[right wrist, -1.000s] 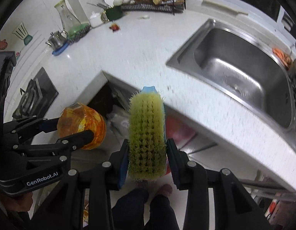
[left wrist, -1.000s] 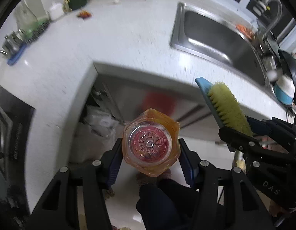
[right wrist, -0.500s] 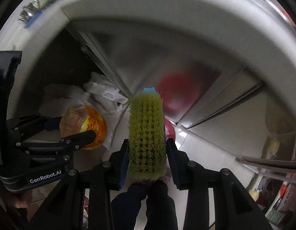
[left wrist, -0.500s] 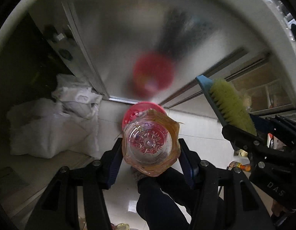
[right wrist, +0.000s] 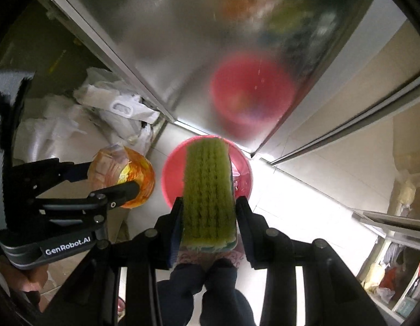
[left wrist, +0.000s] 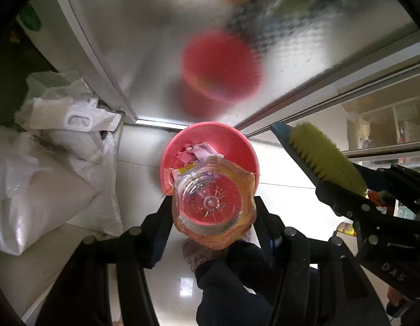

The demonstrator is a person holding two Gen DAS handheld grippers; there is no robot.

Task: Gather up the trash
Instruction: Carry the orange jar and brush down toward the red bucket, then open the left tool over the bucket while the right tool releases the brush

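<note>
My left gripper (left wrist: 214,217) is shut on a clear plastic bottle with an orange label (left wrist: 212,203), held base-forward above a pink trash bin (left wrist: 245,149) on the floor. The bin holds paper scraps (left wrist: 195,150). My right gripper (right wrist: 208,217) is shut on a yellow-green scrub brush with a blue back (right wrist: 207,187), held over the same pink bin (right wrist: 171,174). In the right wrist view the bottle (right wrist: 123,176) and left gripper sit to the left of the bin. In the left wrist view the brush (left wrist: 321,160) is to the right.
White sacks and plastic bags (left wrist: 52,163) lie on the floor to the left, by an open dark cabinet. A frosted metal cabinet door (left wrist: 182,40) stands behind the bin and reflects it. The person's dark trouser legs (left wrist: 237,285) are below. Shelves (right wrist: 394,271) at right.
Both grippers have dropped from above the countertop down to floor level. The pink bin has come into full view and now lies directly under the bottle and the brush.
</note>
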